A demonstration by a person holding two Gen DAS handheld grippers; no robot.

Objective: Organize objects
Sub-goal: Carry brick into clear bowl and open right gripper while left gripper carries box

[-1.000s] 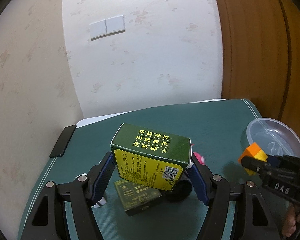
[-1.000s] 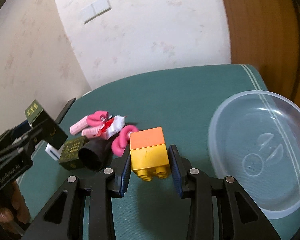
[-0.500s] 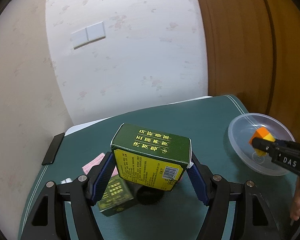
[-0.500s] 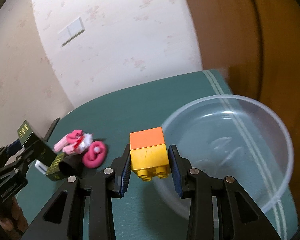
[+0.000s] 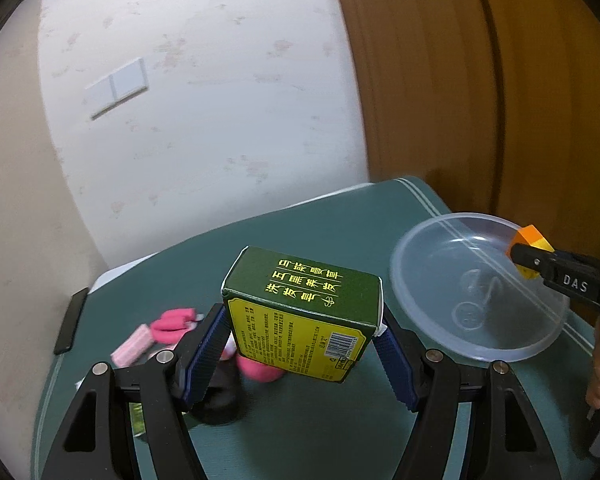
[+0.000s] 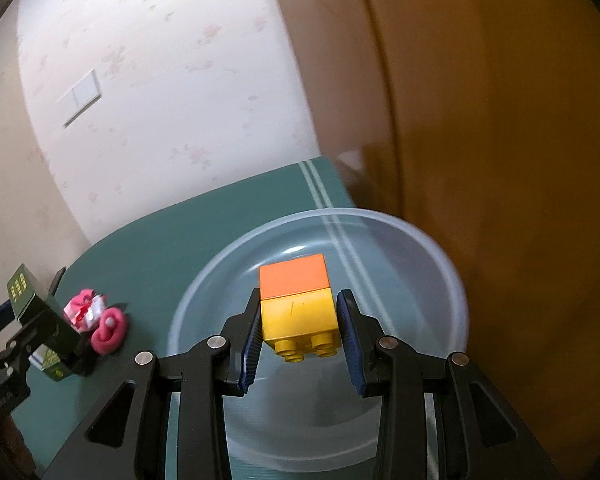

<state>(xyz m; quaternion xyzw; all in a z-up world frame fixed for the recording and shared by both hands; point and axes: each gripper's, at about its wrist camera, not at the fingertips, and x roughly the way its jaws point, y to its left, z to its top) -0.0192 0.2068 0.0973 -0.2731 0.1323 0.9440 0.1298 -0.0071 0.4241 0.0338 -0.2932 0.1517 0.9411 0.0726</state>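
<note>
My left gripper (image 5: 302, 334) is shut on a green and yellow carton (image 5: 300, 312) with yellow lettering, held above the green mat. My right gripper (image 6: 299, 322) is shut on an orange and yellow toy brick (image 6: 296, 304), which hangs over the clear plastic bowl (image 6: 440, 264). In the left wrist view the same brick (image 5: 530, 246) and the black right gripper (image 5: 518, 254) sit over the bowl's (image 5: 420, 240) far right rim. In the right wrist view the carton (image 6: 28, 300) and left gripper show at the far left.
On the mat (image 5: 320, 236) lie pink items (image 5: 172, 320), a pink round piece (image 6: 108, 332), a black cap (image 5: 216, 396) and a second small green box (image 6: 52, 362). A black flat object (image 5: 70, 322) rests at the mat's left edge. A wooden door (image 6: 500, 120) stands behind the bowl.
Both grippers swung to the right with their loads. The brick went from beside the bowl to over its inside. The carton moved off the small green box toward the bowl.
</note>
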